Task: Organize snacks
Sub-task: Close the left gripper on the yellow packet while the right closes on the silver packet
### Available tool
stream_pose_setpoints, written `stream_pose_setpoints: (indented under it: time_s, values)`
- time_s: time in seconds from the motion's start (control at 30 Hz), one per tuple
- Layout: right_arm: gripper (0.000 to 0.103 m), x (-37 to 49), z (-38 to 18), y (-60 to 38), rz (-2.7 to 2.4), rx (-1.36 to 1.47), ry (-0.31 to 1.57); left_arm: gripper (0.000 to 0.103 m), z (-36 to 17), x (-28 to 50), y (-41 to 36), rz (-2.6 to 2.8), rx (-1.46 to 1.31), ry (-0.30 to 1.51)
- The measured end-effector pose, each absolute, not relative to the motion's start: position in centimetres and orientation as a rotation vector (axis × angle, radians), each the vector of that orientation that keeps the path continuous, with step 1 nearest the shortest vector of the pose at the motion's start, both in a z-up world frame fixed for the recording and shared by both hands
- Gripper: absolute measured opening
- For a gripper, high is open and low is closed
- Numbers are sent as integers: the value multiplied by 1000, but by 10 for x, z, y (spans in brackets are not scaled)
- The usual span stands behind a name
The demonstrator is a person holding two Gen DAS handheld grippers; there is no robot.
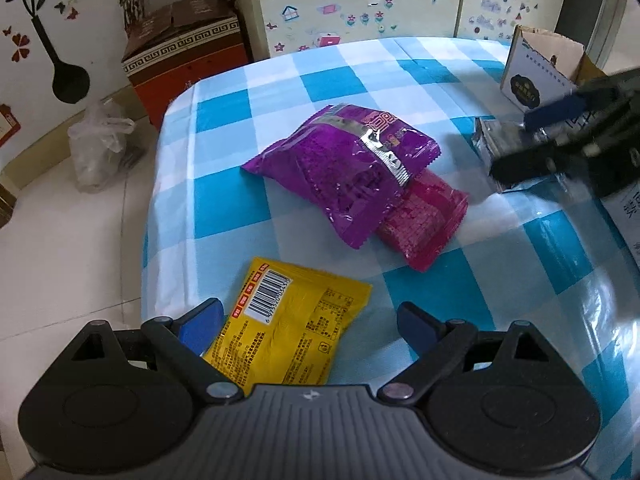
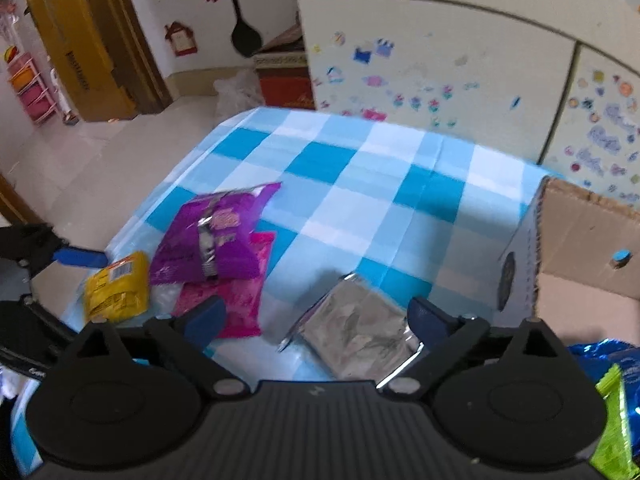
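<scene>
On the blue checked tablecloth [image 1: 360, 80] lie a purple snack bag [image 1: 344, 168] overlapping a pink bag [image 1: 424, 224], and a yellow packet [image 1: 288, 328]. My left gripper [image 1: 312, 324] is open, its fingers either side of the yellow packet's near end. My right gripper [image 2: 316, 320] is open above a silver foil packet [image 2: 356, 332]; it shows in the left wrist view [image 1: 532, 140] over that packet [image 1: 492, 140]. The purple bag [image 2: 216, 236], pink bag [image 2: 236, 304] and yellow packet [image 2: 116, 288] lie to its left.
An open cardboard box [image 2: 584, 248] stands at the table's right, also seen in the left wrist view [image 1: 540, 68]. Blue and green packets [image 2: 612, 400] sit at the right edge. A sticker-covered cabinet [image 2: 440, 60] stands behind the table. A red box [image 1: 184, 64] and plastic bag [image 1: 100, 148] are on the floor.
</scene>
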State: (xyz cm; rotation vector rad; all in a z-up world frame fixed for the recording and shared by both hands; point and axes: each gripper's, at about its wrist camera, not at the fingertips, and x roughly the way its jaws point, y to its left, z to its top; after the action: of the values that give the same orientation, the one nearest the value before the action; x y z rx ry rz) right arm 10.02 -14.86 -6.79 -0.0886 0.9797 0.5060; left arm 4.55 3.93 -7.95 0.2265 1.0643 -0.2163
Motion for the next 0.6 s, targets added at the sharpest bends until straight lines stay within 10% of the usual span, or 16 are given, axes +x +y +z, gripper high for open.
stream_pose_setpoints:
  time_s: [0.6]
  values:
    - [97, 98, -73, -140, 597, -358, 993, 95, -77, 42, 29, -268, 281, 1084]
